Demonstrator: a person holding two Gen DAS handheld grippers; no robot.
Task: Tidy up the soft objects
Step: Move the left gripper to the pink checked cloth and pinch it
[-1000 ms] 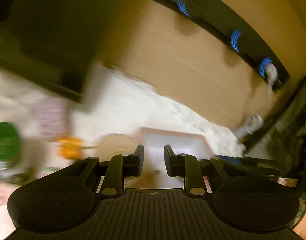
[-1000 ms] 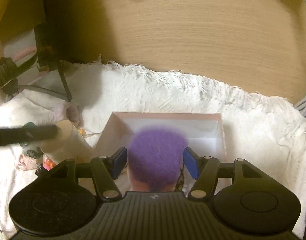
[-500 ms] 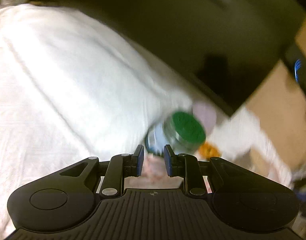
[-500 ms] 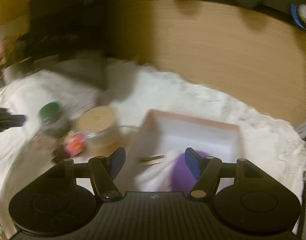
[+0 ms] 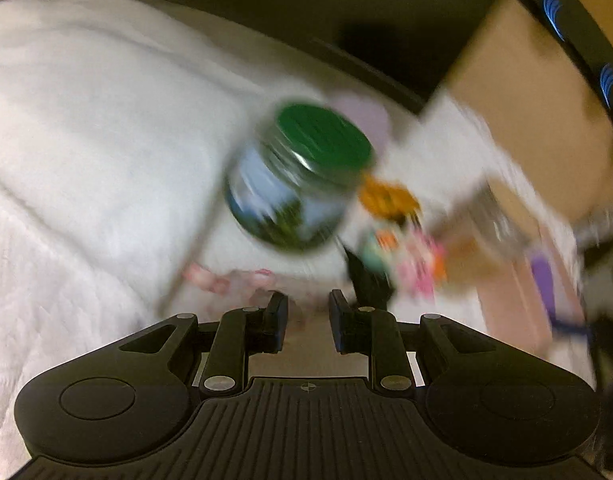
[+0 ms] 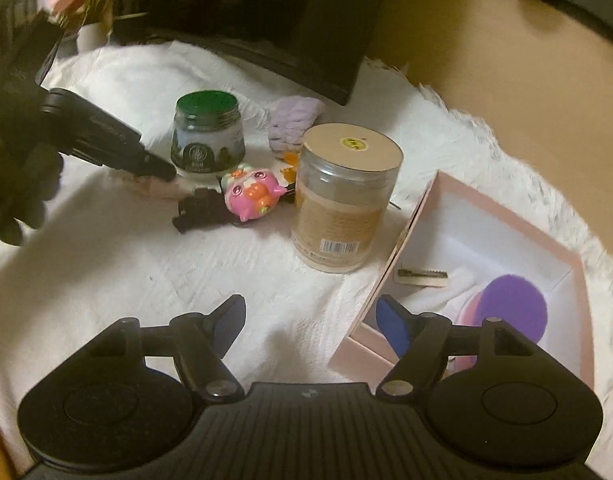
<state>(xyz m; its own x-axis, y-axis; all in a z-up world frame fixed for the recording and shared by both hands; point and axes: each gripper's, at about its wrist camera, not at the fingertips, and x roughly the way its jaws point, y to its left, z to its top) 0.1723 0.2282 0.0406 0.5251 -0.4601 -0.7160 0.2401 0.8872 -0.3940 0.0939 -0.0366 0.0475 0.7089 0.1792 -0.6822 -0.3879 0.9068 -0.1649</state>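
one round fuzzy purple puff point(image 6: 512, 306)

Cloth point(image 6: 106, 280): white, rough woven weave, frayed edge, under my things.
Jar point(image 6: 207, 136): glossy glass, ribbed green lid.
Canister point(image 6: 342, 196): clear shiny plastic, matt paper label.
Box point(image 6: 502, 216): matt pink card.
Pad point(image 6: 512, 306): fuzzy purple.
My right claw point(image 6: 310, 320): matt black plastic.

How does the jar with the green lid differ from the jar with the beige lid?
The green-lidded jar is short and rounded, with a bulging body; the beige-lidded jar is taller and straight-sided. The first bears a blue and green label, the second a tan label with a barcode. The first stands next to the left gripper, the second beside the pink box. Both stand upright, closed, on the white cloth.
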